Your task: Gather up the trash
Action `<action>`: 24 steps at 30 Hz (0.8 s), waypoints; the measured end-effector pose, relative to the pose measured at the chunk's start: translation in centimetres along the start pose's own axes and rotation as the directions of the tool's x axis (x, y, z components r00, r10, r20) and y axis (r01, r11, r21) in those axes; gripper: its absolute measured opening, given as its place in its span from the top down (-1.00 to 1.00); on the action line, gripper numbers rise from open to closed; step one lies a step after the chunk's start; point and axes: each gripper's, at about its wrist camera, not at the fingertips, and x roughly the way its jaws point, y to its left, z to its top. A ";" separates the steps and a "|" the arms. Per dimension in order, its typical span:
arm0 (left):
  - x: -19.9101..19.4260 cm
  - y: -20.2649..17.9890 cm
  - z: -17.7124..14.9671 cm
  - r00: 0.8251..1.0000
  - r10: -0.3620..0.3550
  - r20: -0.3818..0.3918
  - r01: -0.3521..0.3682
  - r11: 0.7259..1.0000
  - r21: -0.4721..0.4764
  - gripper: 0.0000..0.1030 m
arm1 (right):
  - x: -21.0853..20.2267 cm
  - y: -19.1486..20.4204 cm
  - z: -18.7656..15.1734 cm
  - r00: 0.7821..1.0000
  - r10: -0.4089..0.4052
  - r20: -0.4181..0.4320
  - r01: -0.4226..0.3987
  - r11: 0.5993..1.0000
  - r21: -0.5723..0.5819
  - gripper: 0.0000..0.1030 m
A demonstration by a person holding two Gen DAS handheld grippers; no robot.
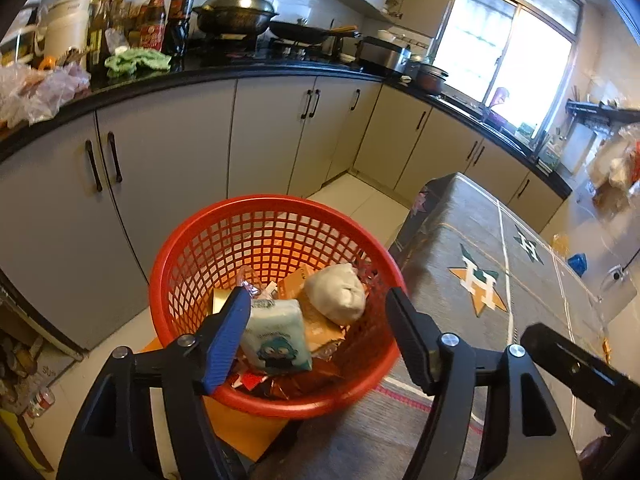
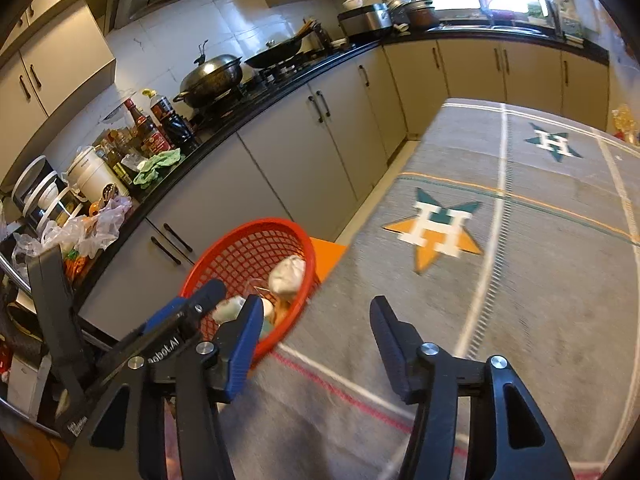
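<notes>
two tools open over the trash basket

both of my tools stand with their jaws apart and nothing between the pads. my left tool (image 1: 316,312) hangs just above the red mesh basket (image 1: 276,236), which sits beside the edge of the cloth-covered surface (image 1: 500,248). inside the basket i see a pale tissue pack with a cartoon figure (image 1: 278,338), a crumpled white wad (image 1: 338,294) beside it, brown cardboard scraps (image 1: 316,320) under both, and shiny wrappers at the bottom. my right tool (image 2: 314,320) hangs over the near edge of the surface, with the basket (image 2: 248,248) off to its left; the left tool's blue finger (image 2: 176,312) shows in front of the basket rim in that view. behind the basket runs a black kitchen counter (image 1: 200,76) with bottles, a wok (image 1: 236,14) and plastic bags.
</notes>
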 end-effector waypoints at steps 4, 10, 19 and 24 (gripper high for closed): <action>-1.6 -1.1 -0.8 1.000 -0.018 0.010 0.018 1.000 0.017 -0.49 | -2.2 -0.6 -1.4 1.000 -0.023 0.019 0.023 1.000 -0.003 -0.23; -3.1 -3.9 -2.6 0.998 -0.059 -0.002 0.059 0.996 0.061 -0.51 | -6.0 -1.7 -3.3 0.995 -0.074 0.067 0.076 0.997 -0.027 -0.31; -4.1 -7.1 -5.1 0.988 -0.130 -0.082 0.136 0.988 0.070 -0.57 | -11.0 -2.7 -6.3 0.973 -0.173 0.155 0.183 0.981 -0.056 -0.41; -5.5 -7.0 -6.4 0.997 -0.068 -0.048 0.072 0.993 0.094 -0.66 | -13.5 -2.6 -8.1 0.957 -0.214 0.196 0.233 0.969 -0.082 -0.50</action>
